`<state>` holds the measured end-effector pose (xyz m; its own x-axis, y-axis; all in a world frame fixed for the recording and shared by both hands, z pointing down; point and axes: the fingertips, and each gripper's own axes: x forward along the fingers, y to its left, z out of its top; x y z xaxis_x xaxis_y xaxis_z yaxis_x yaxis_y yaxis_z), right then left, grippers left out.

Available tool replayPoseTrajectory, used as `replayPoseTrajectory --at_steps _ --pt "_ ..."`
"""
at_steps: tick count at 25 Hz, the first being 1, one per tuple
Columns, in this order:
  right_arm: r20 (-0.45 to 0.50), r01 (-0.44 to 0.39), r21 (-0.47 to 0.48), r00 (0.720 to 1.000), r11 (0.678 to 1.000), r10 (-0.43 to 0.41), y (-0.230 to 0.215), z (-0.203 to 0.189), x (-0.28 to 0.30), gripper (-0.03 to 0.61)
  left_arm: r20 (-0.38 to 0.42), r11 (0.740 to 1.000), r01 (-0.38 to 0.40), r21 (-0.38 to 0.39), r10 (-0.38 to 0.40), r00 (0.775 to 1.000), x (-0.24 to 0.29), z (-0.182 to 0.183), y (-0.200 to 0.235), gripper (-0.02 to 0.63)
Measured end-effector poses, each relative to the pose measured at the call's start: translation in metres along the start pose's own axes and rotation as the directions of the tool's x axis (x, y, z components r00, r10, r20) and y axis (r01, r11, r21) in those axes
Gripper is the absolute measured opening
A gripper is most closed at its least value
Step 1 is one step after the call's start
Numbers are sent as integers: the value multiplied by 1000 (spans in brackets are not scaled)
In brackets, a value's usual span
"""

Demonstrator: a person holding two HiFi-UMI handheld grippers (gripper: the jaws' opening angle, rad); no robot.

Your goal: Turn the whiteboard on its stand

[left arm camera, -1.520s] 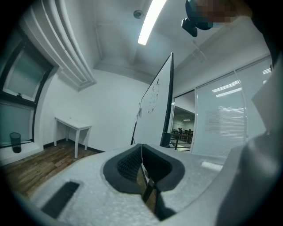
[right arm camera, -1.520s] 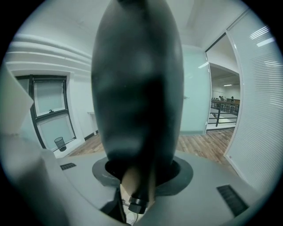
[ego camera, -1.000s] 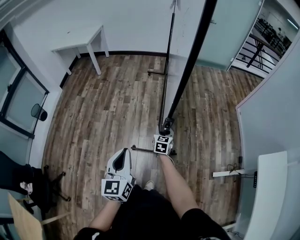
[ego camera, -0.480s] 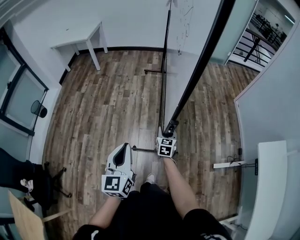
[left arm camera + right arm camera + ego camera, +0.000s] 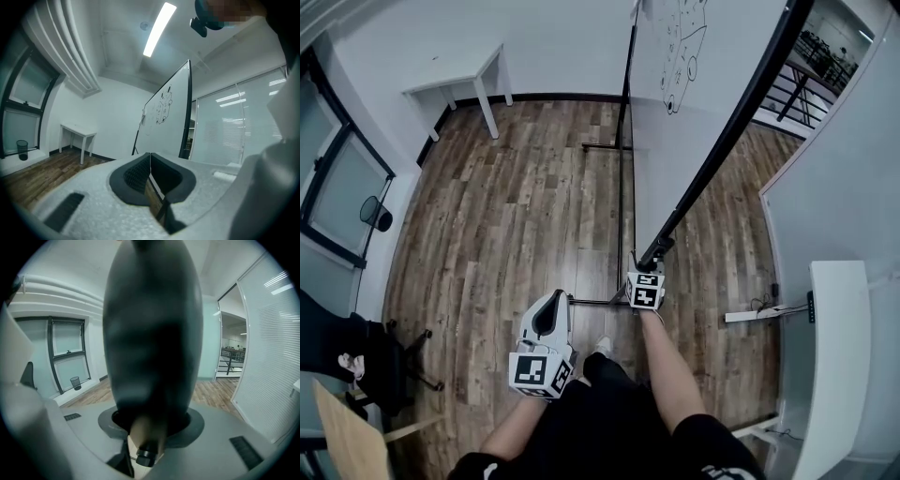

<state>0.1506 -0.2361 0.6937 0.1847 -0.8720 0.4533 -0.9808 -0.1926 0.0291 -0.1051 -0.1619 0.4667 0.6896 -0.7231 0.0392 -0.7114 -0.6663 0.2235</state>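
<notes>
The whiteboard [image 5: 675, 141] hangs on a black stand [image 5: 622, 178], its white face with marker drawings turned toward me. Its black frame edge [image 5: 733, 117] runs down to a lower corner just above my right gripper [image 5: 654, 267]. That gripper is shut on the frame, which fills the right gripper view as a dark bar [image 5: 152, 333] between the jaws. My left gripper [image 5: 551, 302] hangs free near my legs, shut with nothing in it. In the left gripper view the whiteboard [image 5: 166, 112] stands beyond the closed left gripper [image 5: 150, 159].
The stand's foot [image 5: 591, 302] lies on the wooden floor by my feet. A white table [image 5: 459, 84] stands at the far wall, a black bin [image 5: 371, 214] and a chair [image 5: 366, 370] at left. A white desk [image 5: 834, 375] and a power strip [image 5: 750, 315] lie at right.
The board's near edge has swung to the right, and its drawn-on face has come into view. My right gripper went right with the frame. The left gripper hardly moved.
</notes>
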Motion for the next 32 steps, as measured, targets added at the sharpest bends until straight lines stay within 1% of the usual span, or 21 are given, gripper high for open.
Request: replayPoseTrajectory --at_steps 5,8,14,16,20,24,29,32 --pt "14 0 -11 1000 1000 0 13 -1 -29 147 -9 1000 20 -17 -20 1000 -36 2 4 18" --pt "4 -3 -18 1000 1000 3 18 -3 -42 146 -23 999 26 -25 -27 999 -53 2 1 18" --pt "-3 -11 -27 1000 1000 10 23 -6 -66 147 -36 999 18 -36 -19 999 -79 13 0 18" --pt "-1 -9 -26 1000 1000 9 24 -11 -73 147 -35 999 14 -34 -15 999 -88 11 -1 18" --pt "-1 -14 -27 1000 1000 14 19 -34 -91 146 -39 999 5 -33 -6 999 -106 -8 -21 17" --pt "3 -23 -24 1000 999 23 20 -38 -104 146 -37 999 1 -34 -2 999 -116 -8 -36 18" --pt "9 -38 -22 999 999 38 15 -60 -124 147 -39 999 -18 -29 17 999 -129 -30 -68 18" --pt "9 -45 -25 999 999 45 14 -70 -141 147 -40 999 -36 -29 35 999 -139 -36 -87 18"
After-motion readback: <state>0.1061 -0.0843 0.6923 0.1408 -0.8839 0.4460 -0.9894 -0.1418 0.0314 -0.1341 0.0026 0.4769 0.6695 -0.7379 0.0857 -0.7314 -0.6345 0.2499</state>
